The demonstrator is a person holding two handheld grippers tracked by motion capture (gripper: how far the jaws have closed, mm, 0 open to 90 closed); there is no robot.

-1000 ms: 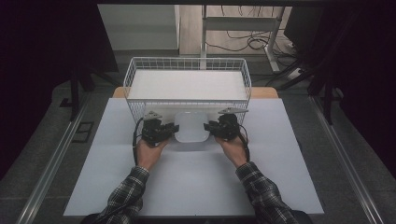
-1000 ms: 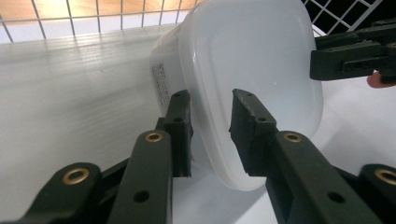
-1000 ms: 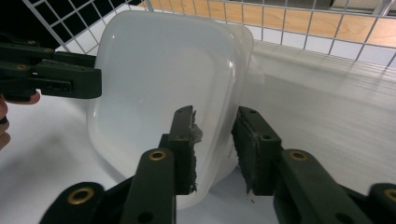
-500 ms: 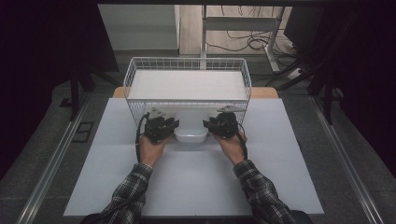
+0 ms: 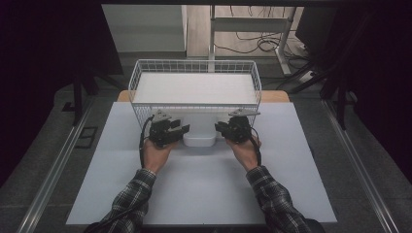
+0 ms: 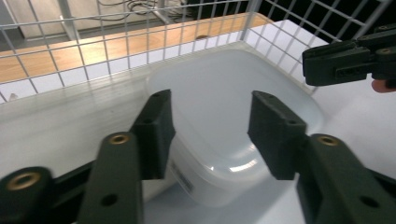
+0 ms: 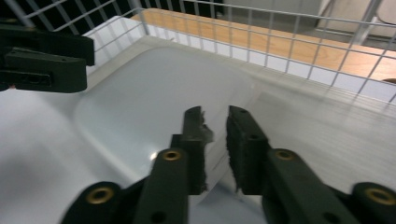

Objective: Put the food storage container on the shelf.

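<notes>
A translucent white plastic container (image 5: pixel 199 138) stands on the white table (image 5: pixel 204 194), right against the front of a white wire basket (image 5: pixel 137 77). My left gripper (image 5: pixel 180 130) is open, and in the left gripper view (image 6: pixel 212 102) its jaws straddle the container's (image 6: pixel 224 93) near end without touching it. My right gripper (image 5: pixel 219 127) sits at the opposite end. In the right gripper view (image 7: pixel 215 119) its jaws are nearly together with the container's (image 7: pixel 149 102) thin rim pinched between them.
The wire basket (image 6: pixel 93 42) holds a flat white liner and rests partly on a wooden board (image 5: pixel 274 96) behind the white sheet. Dark floor, metal rails and cables surround the table. Both forearms in plaid sleeves (image 5: pixel 131 199) reach in from the near edge.
Both hands have edged slightly forward toward the container's ends. The container and basket have stayed in place.
</notes>
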